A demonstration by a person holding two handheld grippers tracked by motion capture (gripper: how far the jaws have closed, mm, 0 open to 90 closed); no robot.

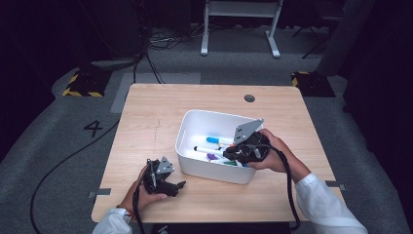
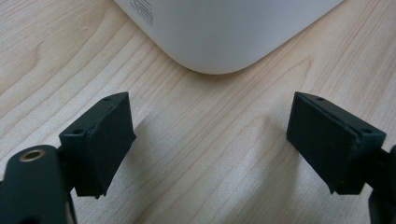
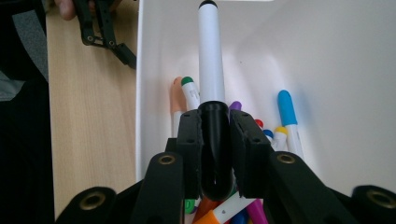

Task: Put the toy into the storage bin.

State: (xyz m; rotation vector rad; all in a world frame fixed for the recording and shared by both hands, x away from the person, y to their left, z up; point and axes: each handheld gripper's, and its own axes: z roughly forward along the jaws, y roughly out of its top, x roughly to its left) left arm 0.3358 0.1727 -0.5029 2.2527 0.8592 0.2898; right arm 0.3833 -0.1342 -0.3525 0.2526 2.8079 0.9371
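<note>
A white bin (image 1: 204, 113) stands on the wooden table (image 1: 146, 112) and holds several coloured markers (image 1: 219, 141). My right gripper (image 1: 229, 155) reaches into the bin from its right side. In the right gripper view the right gripper (image 3: 215, 126) is shut on the black cap of a white marker (image 3: 211, 60), which points away along the bin's wall (image 3: 327, 56). Orange, green, purple and blue markers (image 3: 286, 116) lie below it. My left gripper (image 1: 181, 185) rests low on the table just left of the bin. Its jaws stand wide open and empty (image 2: 215, 135), facing the bin's rounded corner (image 2: 224, 32).
A dark round hole (image 1: 249, 98) sits in the table near its far edge. Cables trail from both grippers off the table's near edge. On the floor behind the table are a white stand's legs (image 1: 238, 29) and yellow-black tape marks (image 1: 80, 85).
</note>
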